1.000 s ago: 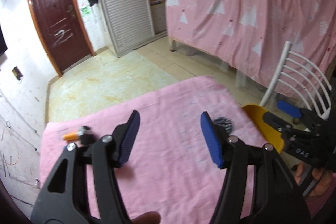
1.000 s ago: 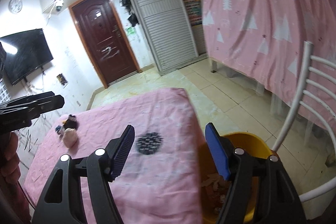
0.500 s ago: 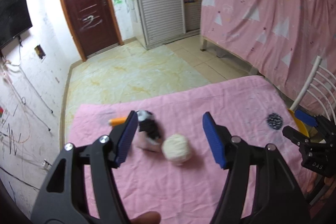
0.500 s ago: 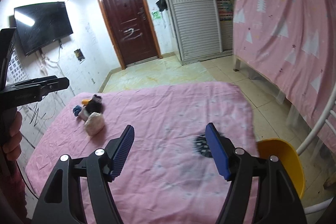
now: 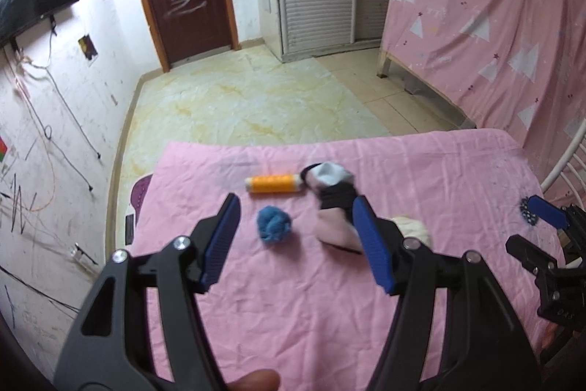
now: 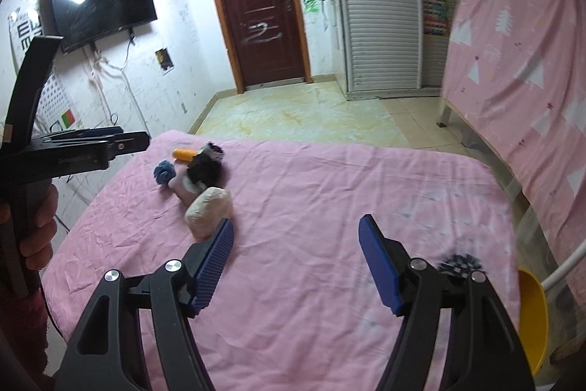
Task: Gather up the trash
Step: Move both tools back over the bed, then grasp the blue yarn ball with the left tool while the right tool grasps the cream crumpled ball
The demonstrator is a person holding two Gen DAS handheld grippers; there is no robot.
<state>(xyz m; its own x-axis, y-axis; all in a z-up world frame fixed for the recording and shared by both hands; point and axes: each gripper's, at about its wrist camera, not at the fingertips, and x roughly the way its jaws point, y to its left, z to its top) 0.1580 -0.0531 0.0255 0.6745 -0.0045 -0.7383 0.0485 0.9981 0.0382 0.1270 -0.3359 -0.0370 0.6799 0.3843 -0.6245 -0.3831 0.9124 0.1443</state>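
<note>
On the pink-clothed table (image 5: pixel 311 310) lie an orange thread spool (image 5: pixel 271 184), a blue yarn ball (image 5: pixel 273 224), a black, grey and pink sock bundle (image 5: pixel 331 204) and a cream wad (image 5: pixel 412 229). My left gripper (image 5: pixel 296 244) is open and empty, hovering just short of the blue ball. My right gripper (image 6: pixel 296 266) is open and empty over the table's middle, with the cream wad (image 6: pixel 208 209) ahead on its left. A dark patterned scrap (image 6: pixel 459 264) lies by its right finger. A yellow bin (image 6: pixel 531 314) stands off the right edge.
A white chair (image 5: pixel 566 156) stands at the table's right side. A dark red door (image 6: pixel 262 6), a wall TV (image 6: pixel 99 2) and a pink-curtained bed (image 6: pixel 520 68) ring the tiled floor. Cables hang on the left wall.
Both grippers have swung left across the table, away from the yellow bin. The small pile has come close under my left gripper and the blue ball now shows. Both stay open.
</note>
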